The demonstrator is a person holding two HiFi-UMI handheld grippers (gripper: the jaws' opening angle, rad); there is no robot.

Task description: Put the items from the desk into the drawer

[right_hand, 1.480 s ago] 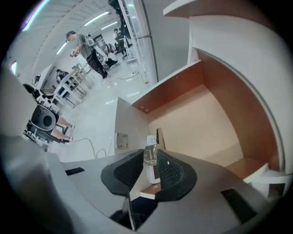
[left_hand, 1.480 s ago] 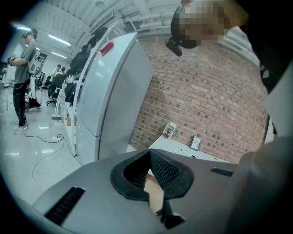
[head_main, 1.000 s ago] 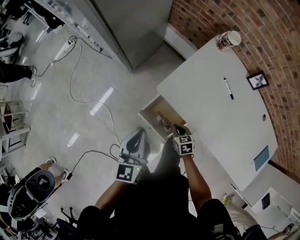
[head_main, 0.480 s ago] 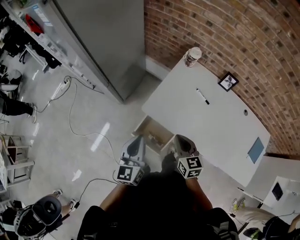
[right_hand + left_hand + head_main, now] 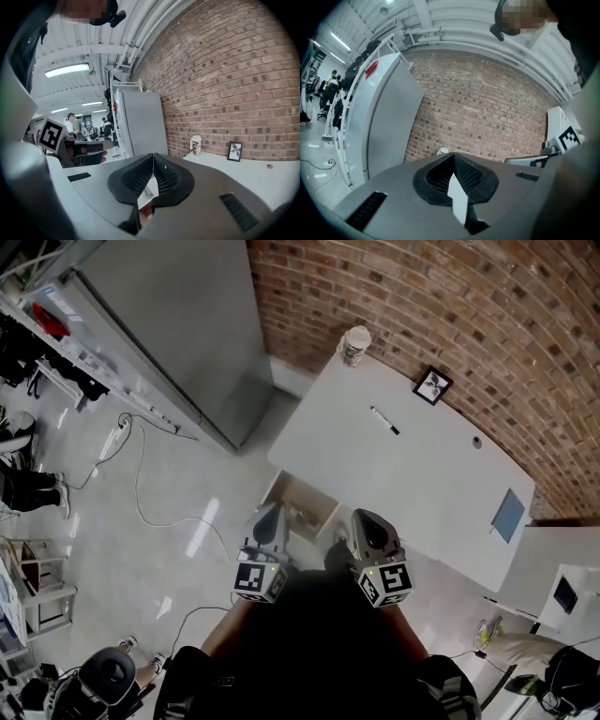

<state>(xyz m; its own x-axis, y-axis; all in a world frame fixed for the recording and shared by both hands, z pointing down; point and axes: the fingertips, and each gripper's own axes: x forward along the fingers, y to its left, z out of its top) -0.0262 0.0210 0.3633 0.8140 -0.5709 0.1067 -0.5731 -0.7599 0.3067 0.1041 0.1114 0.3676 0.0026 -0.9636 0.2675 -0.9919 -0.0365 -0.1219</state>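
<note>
The white surface (image 5: pixel 441 474) stands against the brick wall (image 5: pixel 487 315). The open drawer (image 5: pixel 302 505) juts from its near left edge. In front of that edge hang the left gripper (image 5: pixel 273 514) and right gripper (image 5: pixel 361 519), the fingers of each pressed together on nothing. On the surface lie a blue card (image 5: pixel 508 513), picture frame (image 5: pixel 432 384), cup (image 5: pixel 356 343) and marker (image 5: pixel 383 420).

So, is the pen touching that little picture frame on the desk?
Apart. The head view shows bare desk between the pen and the picture frame.

No readable text, labels or numbers
</note>
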